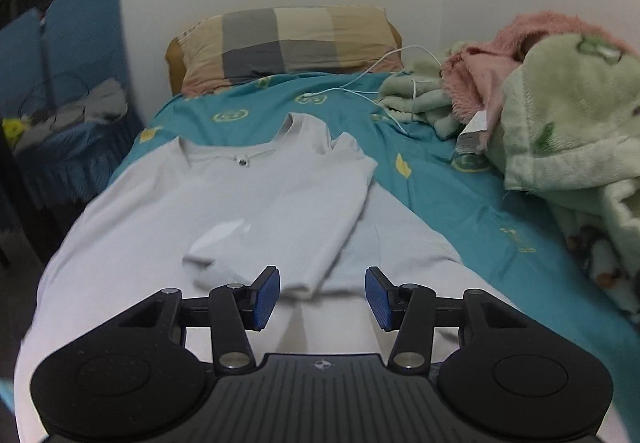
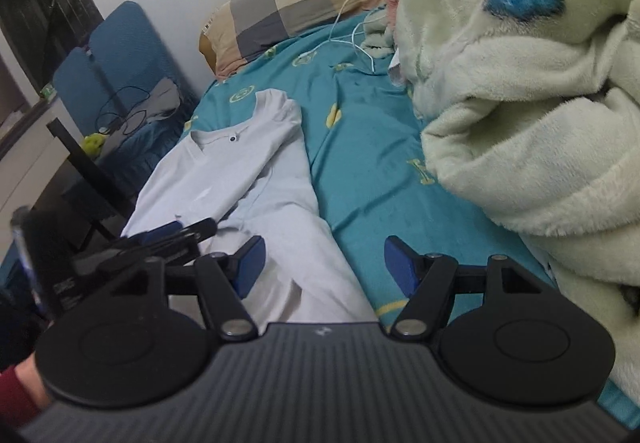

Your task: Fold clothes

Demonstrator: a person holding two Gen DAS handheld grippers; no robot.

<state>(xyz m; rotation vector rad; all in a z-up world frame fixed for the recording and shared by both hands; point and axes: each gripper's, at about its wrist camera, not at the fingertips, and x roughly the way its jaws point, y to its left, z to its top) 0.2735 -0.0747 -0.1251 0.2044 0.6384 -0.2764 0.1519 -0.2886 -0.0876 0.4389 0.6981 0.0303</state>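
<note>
A pale grey long-sleeved shirt [image 1: 248,203] lies flat on the teal bed sheet [image 1: 440,183], collar toward the pillow, with its right sleeve folded across the chest. My left gripper [image 1: 322,297] is open and empty, hovering just above the shirt's lower part near the folded sleeve's cuff. In the right wrist view the shirt [image 2: 240,179] lies at left. My right gripper [image 2: 324,267] is open and empty above the shirt's right edge and the sheet [image 2: 368,147]. The left gripper [image 2: 176,235] shows at the left of that view.
A checked pillow [image 1: 284,43] lies at the head of the bed by the wall. A heap of green and pink fleece blankets [image 1: 560,115] fills the right side. A white cable [image 1: 380,83] lies on the sheet. A blue chair [image 1: 68,91] stands left of the bed.
</note>
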